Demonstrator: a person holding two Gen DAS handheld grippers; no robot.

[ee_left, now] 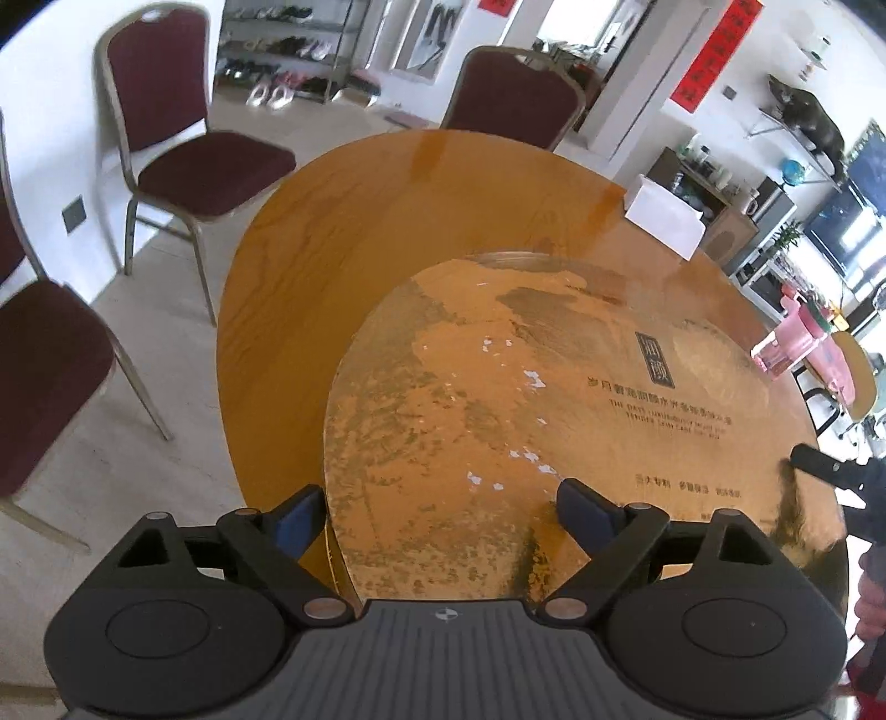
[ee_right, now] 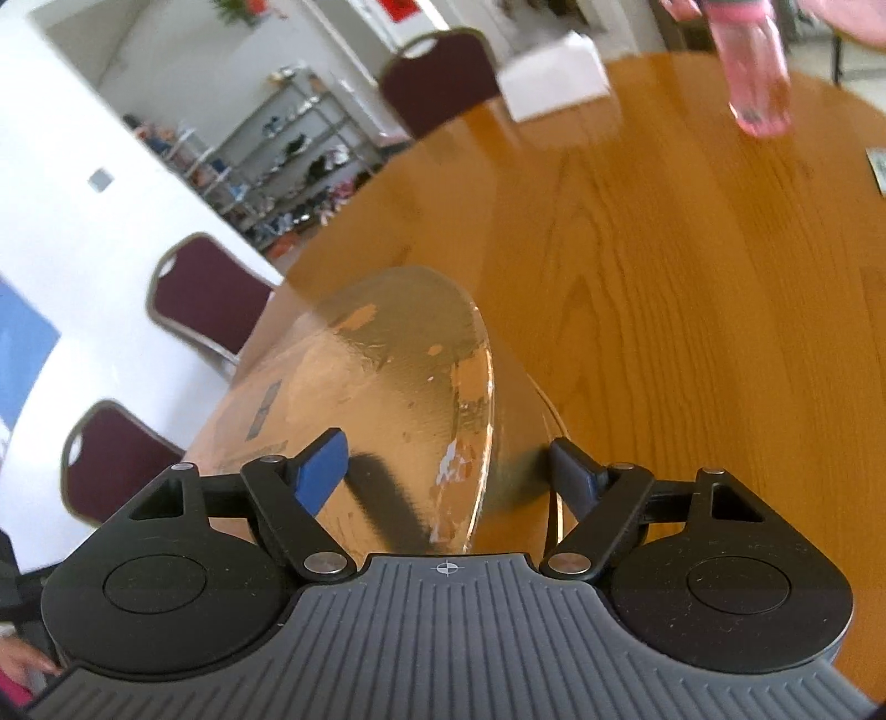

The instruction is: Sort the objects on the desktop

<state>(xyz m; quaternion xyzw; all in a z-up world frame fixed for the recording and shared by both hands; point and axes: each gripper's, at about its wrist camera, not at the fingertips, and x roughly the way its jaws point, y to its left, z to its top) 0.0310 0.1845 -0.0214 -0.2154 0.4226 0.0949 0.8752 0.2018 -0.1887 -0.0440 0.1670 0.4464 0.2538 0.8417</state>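
The fingers [ee_left: 299, 520] of the left gripper [ee_left: 437, 495] are standing wide apart, released, with nothing between the blue pads. They are hanging over the near rim of the turntable [ee_left: 498, 387], a worn glass disc lying on the round table [ee_left: 332, 221].

The fingers [ee_right: 324, 471] of the right gripper [ee_right: 446, 446] are likewise spread and gripping nothing. The disc's curved edge is running between them: one pad is hanging above the glass, the other above bare wood.

The bottle [ee_right: 756, 72], pink and see-through, is showing at the table's far right edge in the right wrist view, well apart from those fingers, ahead of them and off to the right. Its long axis is standing nearly upright, leaning slightly, with the base pointing down at the wood. Its top is cut off by the picture's edge, where a blurred hand [ee_right: 847, 22] is showing beside it. Whether the base is touching the table I cannot tell because of the blur.

The box [ee_left: 662, 213], white, is sitting at the table's far edge, beyond the turntable and well ahead of both grippers. A small card [ee_right: 877, 169] is lying at the table's right edge, half out of view. A chair [ee_left: 188, 138] is standing off the table's left side.
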